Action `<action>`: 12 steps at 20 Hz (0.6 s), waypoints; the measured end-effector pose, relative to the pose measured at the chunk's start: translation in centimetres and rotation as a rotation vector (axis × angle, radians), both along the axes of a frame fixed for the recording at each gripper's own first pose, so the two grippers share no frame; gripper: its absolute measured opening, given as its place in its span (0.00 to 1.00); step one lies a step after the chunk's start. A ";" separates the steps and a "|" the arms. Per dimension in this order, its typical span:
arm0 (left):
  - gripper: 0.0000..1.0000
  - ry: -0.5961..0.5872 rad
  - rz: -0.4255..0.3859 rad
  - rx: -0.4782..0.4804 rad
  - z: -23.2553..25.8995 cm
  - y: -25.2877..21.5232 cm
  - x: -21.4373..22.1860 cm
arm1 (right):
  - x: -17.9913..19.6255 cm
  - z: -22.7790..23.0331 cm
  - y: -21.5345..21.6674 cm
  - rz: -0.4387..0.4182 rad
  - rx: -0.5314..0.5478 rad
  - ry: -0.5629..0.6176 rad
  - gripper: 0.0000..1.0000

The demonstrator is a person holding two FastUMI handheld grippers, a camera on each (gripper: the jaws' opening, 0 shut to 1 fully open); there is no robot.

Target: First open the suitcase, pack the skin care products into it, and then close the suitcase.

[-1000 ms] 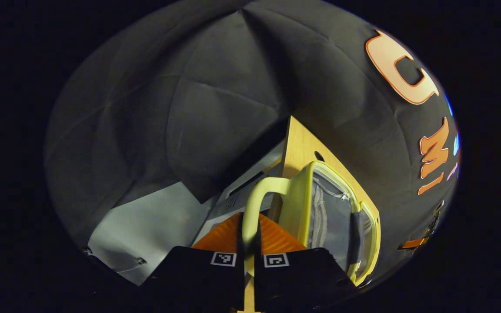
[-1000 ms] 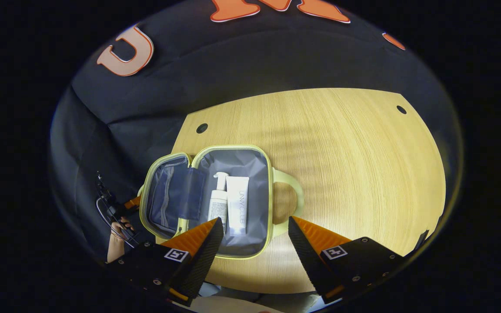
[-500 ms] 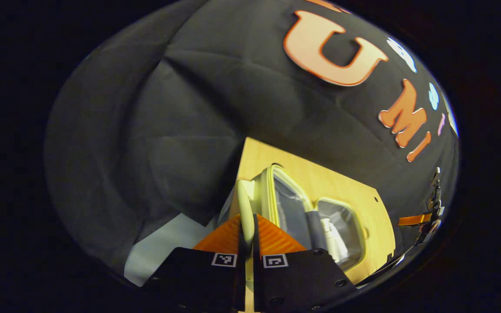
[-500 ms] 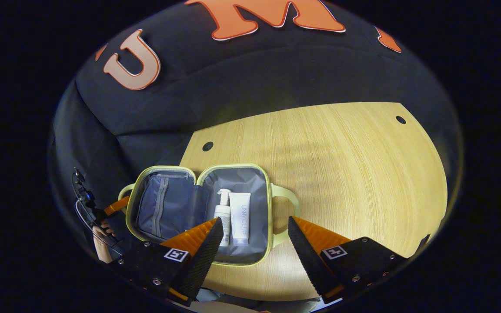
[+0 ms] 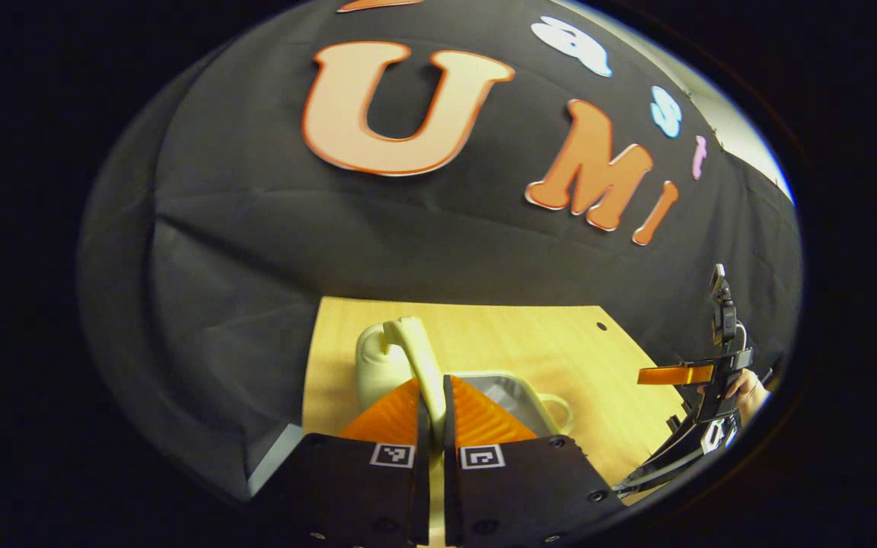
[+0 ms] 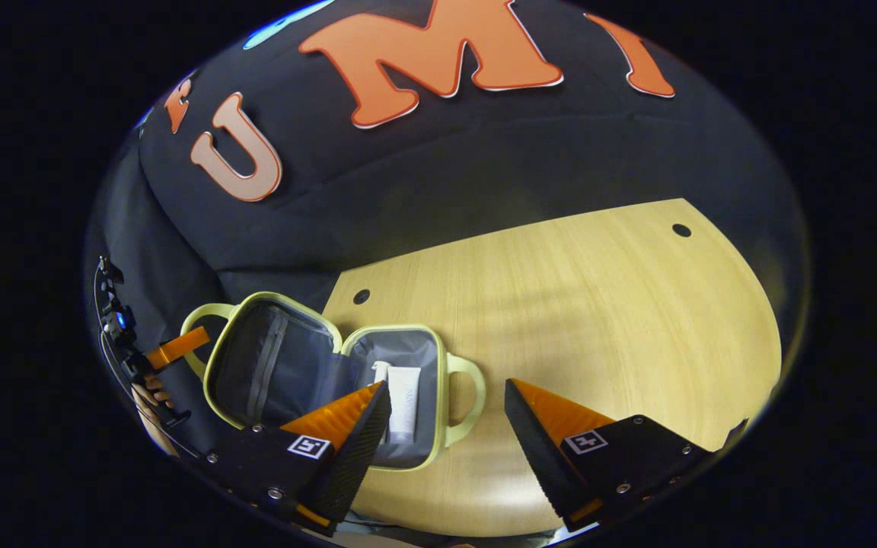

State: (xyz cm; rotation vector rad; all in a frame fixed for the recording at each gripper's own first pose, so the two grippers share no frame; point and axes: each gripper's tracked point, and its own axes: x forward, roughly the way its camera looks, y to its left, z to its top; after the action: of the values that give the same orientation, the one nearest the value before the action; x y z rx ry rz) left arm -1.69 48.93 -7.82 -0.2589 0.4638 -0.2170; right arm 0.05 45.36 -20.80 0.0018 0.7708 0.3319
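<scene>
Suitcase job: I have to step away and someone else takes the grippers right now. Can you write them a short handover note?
Left gripper: shut on the lid handle of the suitcase, holding the lid half raised.
Right gripper: open, holding nothing, above the table in front of the case.
Things: a white tube and a white bottle beside it lie in the base half of the case, near the base handle.
Done: case opened, products packed.
Left: swing the lid over onto the base and close the suitcase.
</scene>
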 end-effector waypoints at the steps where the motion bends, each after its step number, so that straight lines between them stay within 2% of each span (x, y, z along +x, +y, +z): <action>1: 0.08 -0.004 -0.021 0.000 0.6 -1.8 0.2 | 0.1 0.4 -0.9 -0.005 0.007 -0.008 0.96; 6: 0.08 0.009 -0.092 -0.015 1.3 -11.2 2.7 | 1.1 1.7 -6.1 -0.028 0.035 -0.022 0.96; 12: 0.08 0.077 -0.123 0.041 -2.4 -20.7 4.5 | 3.3 1.9 -12.1 -0.033 0.037 -0.020 0.95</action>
State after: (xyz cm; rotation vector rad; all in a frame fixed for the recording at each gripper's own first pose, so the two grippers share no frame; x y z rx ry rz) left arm 2.82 28.18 -10.26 -0.1993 0.5604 -0.3182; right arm 3.35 33.24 -18.93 0.0456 0.7437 0.3139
